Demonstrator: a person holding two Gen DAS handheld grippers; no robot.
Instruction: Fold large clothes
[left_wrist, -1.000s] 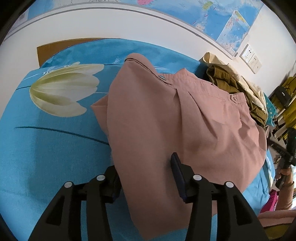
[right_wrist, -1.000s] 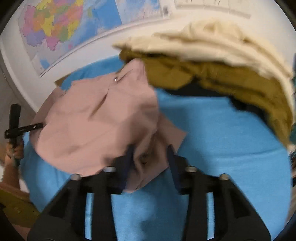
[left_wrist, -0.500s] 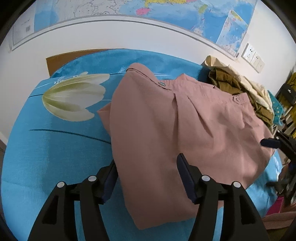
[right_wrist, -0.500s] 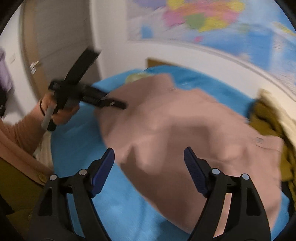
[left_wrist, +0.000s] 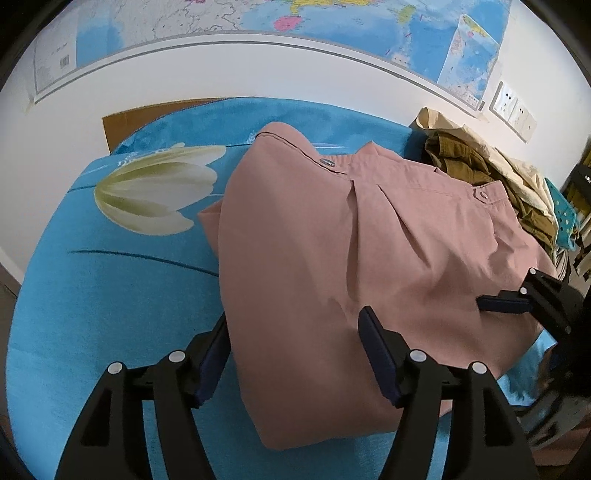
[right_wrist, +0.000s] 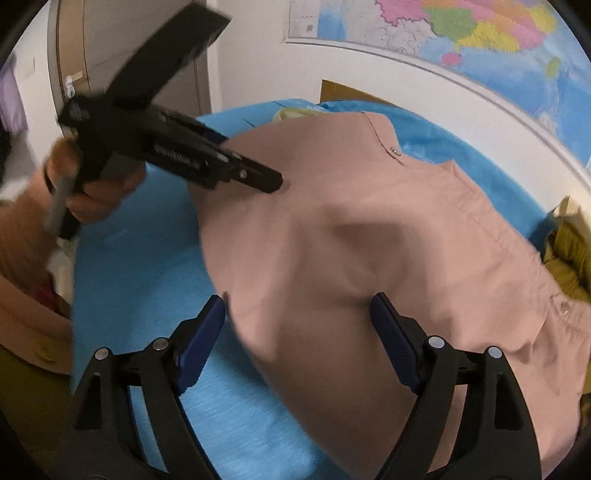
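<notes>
Pink garment, folded, lying on blue bedspread.
Left gripper: jaws opening, straddling the near edge, pads clear. Right gripper: jaws opening over the cloth, gripping nothing.

A blue blanket with a tulip print covers the bed. A map hangs on the wall, beside wall sockets.

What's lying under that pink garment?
The pink garment lies on a blue flowered bedspread, which shows all around it. Whatever sits directly beneath the cloth is covered.
</notes>
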